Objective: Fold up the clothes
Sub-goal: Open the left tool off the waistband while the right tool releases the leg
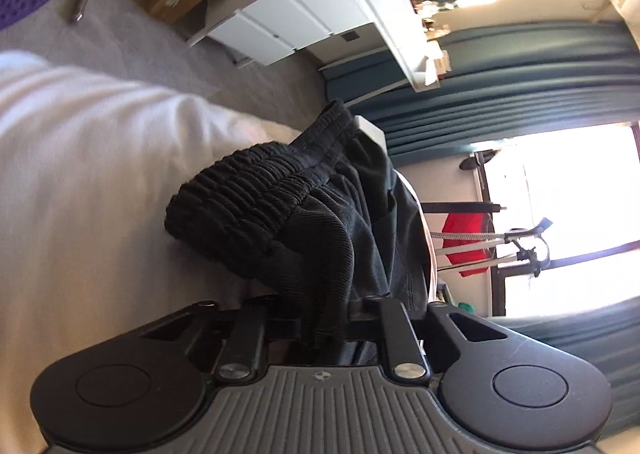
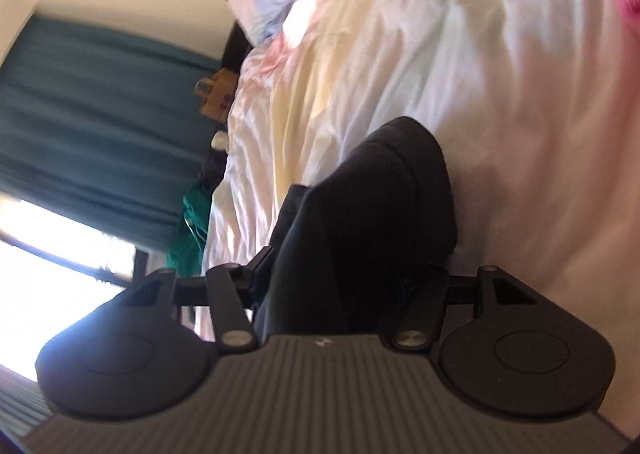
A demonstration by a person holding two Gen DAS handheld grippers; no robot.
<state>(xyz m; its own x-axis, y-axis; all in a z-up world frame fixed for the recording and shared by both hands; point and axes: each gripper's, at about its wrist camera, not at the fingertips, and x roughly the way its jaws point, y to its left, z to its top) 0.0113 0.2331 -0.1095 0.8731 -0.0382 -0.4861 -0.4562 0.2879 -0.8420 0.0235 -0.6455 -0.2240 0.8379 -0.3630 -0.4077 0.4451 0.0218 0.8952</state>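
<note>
Left wrist: one black garment (image 1: 280, 206) pinched in left gripper (image 1: 324, 318); right gripper (image 2: 344, 286) grip unclear.

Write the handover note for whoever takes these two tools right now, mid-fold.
Left tool: shut on the black shorts, bunched fabric below the ribbed waistband pinched between its fingers.
Right tool: black cloth lies between its fingers; the blurred view does not show whether they grip it.
Shorts: lifted and bunched above the white bed sheet, not laid flat.
Done: garment picked up; no fold visible.
Left: confirm the right grip, spread the shorts on the sheet, fold.
</note>
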